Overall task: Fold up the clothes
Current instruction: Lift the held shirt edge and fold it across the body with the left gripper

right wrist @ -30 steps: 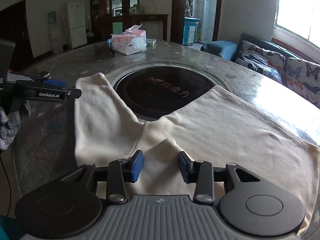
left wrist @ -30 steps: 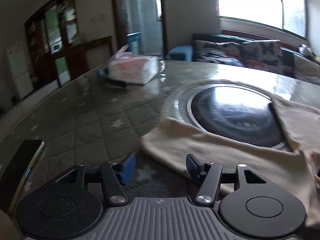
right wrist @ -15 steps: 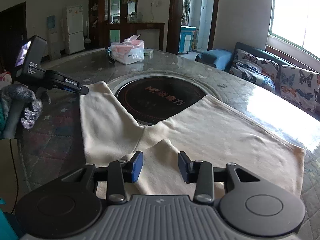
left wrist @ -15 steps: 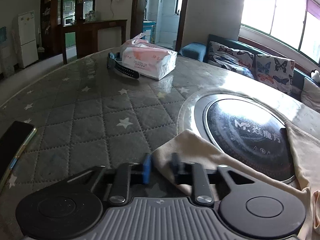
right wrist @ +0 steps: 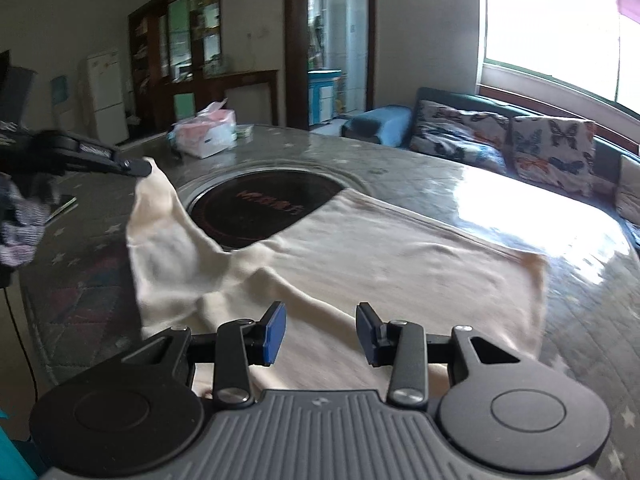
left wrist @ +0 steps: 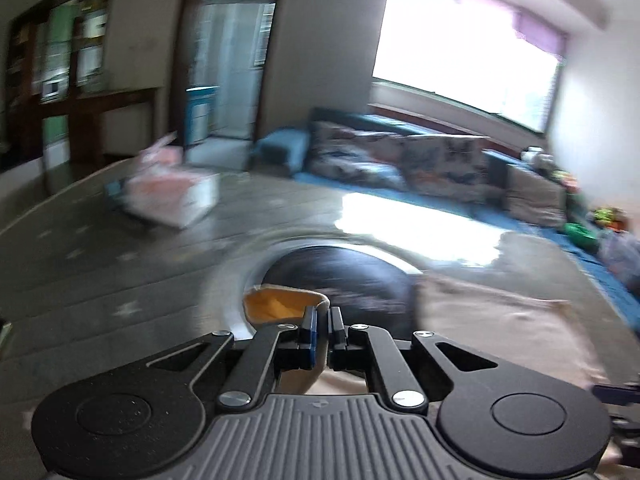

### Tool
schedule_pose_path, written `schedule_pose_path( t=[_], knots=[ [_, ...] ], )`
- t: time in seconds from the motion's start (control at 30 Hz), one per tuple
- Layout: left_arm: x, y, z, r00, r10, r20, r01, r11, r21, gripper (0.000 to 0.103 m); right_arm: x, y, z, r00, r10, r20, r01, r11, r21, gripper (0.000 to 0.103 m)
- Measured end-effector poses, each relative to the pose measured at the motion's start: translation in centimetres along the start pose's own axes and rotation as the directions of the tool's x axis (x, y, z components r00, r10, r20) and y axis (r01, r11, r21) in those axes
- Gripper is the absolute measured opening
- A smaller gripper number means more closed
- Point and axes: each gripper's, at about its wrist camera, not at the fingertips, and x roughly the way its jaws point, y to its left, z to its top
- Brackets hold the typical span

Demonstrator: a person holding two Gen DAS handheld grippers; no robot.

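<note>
Now we pinch the cream garment's (right wrist: 360, 248) sleeve in left gripper (left wrist: 322, 334) | body lies rightward | right gripper (right wrist: 321, 332) wide, nearer it.

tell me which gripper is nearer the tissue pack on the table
Left. The left gripper holds a corner of the cream garment up beside the dark round insert, a short way from the tissue pack. The right gripper hovers open over the garment's near edge, farther away.

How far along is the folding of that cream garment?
Barely started. The cream garment mostly lies spread on the table. The left hand-held gripper pinches one corner, lifted off it; the right hand-held gripper hovers open. Every fold is left.
</note>
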Motion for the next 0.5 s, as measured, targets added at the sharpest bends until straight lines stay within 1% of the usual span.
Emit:
schedule_pose_path(
  t=[0.1,0.2,0.33,0.5],
  knots=[
    [-0.7,-3.5,0.3,0.995,-0.095,-0.002,0.095,0.994,0.048,0.005,-1.0,-1.3,-0.8,1.0,-0.026,0.015,0.026,0.999,0.039,0.039],
    [-1.0,-6.8,0.0,0.984,-0.179,-0.019,0.18,0.979,0.094,0.005,-2.0,-2.2,-1.5,0.998,-0.05,0.027,0.048,0.996,0.07,0.039],
    [-1.3,-11.2,-0.4,0.957,-0.286,-0.048,0.29,0.945,0.152,0.005,-3.4,-3.7,-2.7,0.996,-0.085,0.037,0.081,0.99,0.113,0.039],
    [-0.2,-15.6,-1.8,0.922,-0.37,-0.112,0.385,0.903,0.19,0.005,-5.1,-5.4,-3.9,0.99,-0.133,0.044,0.124,0.978,0.168,0.039]
  ],
)
